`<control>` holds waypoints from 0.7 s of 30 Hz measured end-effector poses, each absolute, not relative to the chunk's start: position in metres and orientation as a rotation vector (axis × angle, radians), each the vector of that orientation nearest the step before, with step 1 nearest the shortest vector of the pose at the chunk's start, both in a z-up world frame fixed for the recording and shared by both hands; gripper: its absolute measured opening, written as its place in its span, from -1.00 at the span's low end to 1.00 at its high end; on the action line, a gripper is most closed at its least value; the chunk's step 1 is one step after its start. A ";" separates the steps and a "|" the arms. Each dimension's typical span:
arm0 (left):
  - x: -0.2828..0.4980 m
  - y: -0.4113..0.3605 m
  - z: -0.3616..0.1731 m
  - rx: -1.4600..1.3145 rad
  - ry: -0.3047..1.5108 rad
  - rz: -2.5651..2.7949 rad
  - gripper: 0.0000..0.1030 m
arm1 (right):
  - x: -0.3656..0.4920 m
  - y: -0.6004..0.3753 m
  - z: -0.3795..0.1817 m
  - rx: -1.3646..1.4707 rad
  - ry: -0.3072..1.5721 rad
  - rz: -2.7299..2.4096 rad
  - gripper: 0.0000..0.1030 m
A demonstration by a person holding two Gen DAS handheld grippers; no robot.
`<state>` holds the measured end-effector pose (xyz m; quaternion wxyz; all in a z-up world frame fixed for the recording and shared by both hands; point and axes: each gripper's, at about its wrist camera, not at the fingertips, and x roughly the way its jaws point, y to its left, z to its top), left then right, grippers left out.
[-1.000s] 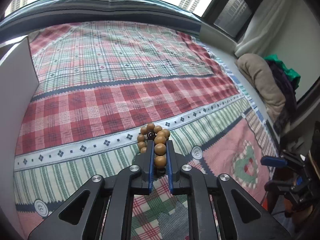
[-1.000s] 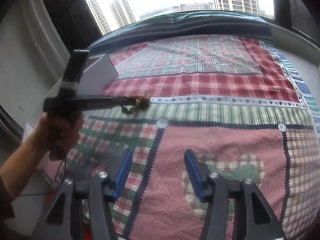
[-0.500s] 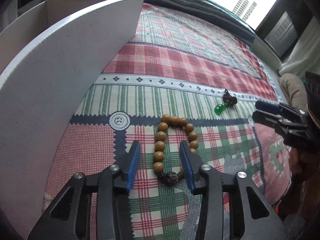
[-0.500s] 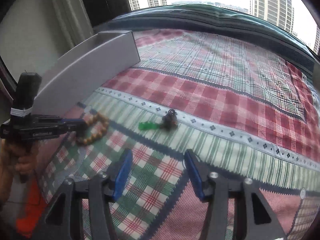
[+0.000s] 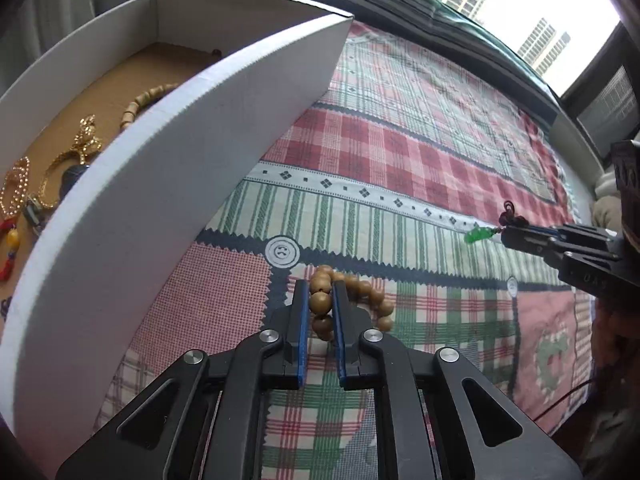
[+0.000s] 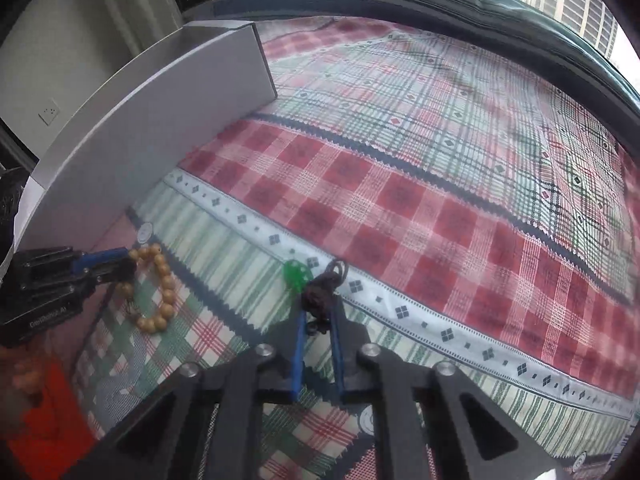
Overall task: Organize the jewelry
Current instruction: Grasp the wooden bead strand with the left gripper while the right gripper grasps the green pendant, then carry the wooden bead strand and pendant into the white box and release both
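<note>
A wooden bead bracelet (image 5: 352,296) lies on the plaid bedspread. My left gripper (image 5: 320,292) is shut on its near beads; it also shows in the right wrist view (image 6: 120,266) with the bracelet (image 6: 160,292). A green pendant (image 6: 296,276) on a dark knotted cord (image 6: 320,300) lies on the white patterned band. My right gripper (image 6: 318,320) is shut on the cord; in the left wrist view it (image 5: 508,234) holds the cord beside the pendant (image 5: 478,235).
A white open box (image 5: 168,184) stands at the left, holding gold chains (image 5: 76,152), a tan bead string (image 5: 144,100) and other jewelry. Its wall (image 6: 160,128) is close beside the bracelet. The bedspread (image 6: 440,160) stretches to the window.
My left gripper closed on the bead bracelet after straddling it open. My right gripper moved forward to the pendant and closed on its cord. The box interior came into view.
</note>
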<state>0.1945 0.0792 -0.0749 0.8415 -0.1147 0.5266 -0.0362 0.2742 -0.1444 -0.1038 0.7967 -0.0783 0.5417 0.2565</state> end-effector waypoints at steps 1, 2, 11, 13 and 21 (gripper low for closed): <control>0.189 0.081 -0.062 -0.253 1.110 -0.063 -0.83 | 0.272 -0.145 -0.093 -0.152 1.171 0.561 -0.78; 0.184 0.084 -0.050 -0.272 1.112 -0.052 -0.83 | 0.271 -0.145 -0.081 -0.140 1.176 0.570 -0.78; 0.134 0.162 0.082 -0.398 1.072 0.137 -0.83 | 0.260 -0.095 0.044 -0.155 1.162 0.685 -0.77; 0.129 0.187 0.102 -0.416 1.052 0.188 -0.83 | 0.259 -0.071 0.073 -0.157 1.136 0.736 -0.77; 0.139 0.264 0.090 -0.486 1.021 0.361 -0.82 | 0.270 0.057 0.101 -0.200 1.082 0.946 -0.77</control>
